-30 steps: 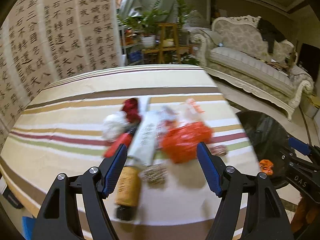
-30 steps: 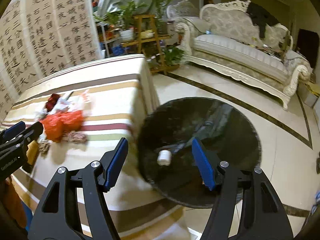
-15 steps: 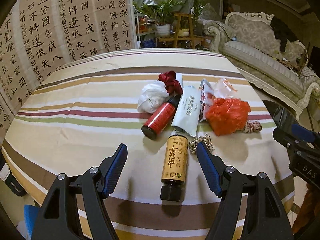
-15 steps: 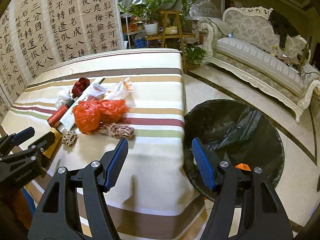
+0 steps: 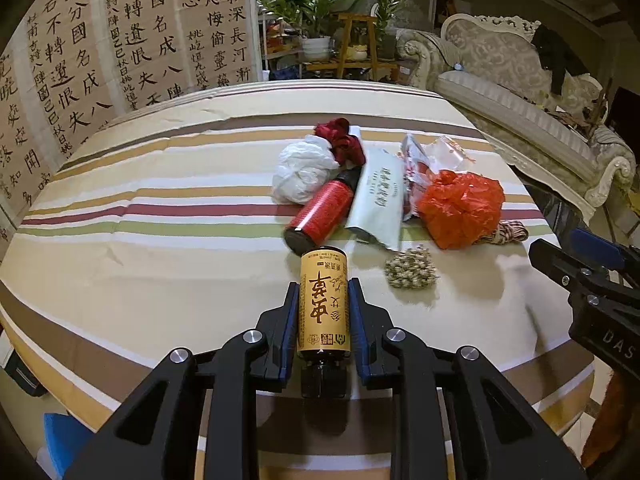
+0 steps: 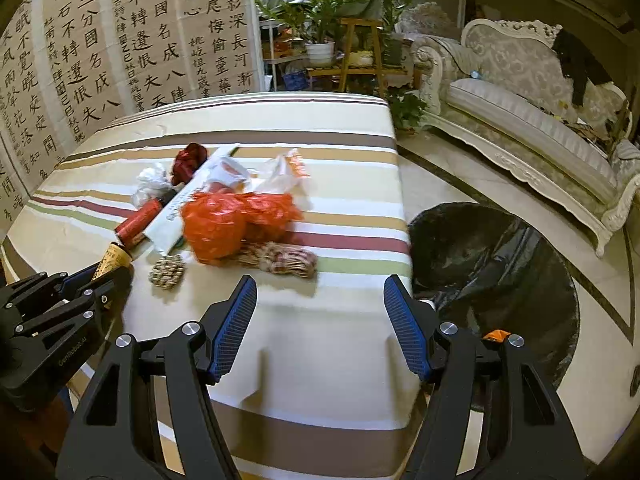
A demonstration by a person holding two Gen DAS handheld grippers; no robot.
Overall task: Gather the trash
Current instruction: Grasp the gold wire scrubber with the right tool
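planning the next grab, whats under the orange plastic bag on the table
The orange plastic bag lies partly over a red-and-white cord bundle, whose right part sticks out. The white pouch edges beside it. Whatever sits beneath the bag's middle is covered.

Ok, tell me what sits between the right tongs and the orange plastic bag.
In the right wrist view, a red-and-white rope bundle lies between the open right tongs and the orange plastic bag; nearer the tongs, only bare tablecloth.

I see the striped tablecloth [image 5: 160,240] carrying a red bottle [image 5: 320,210], white wad [image 5: 300,172], pale packet [image 5: 378,200], red plastic bag [image 5: 460,208] and small rope coil [image 5: 410,268]
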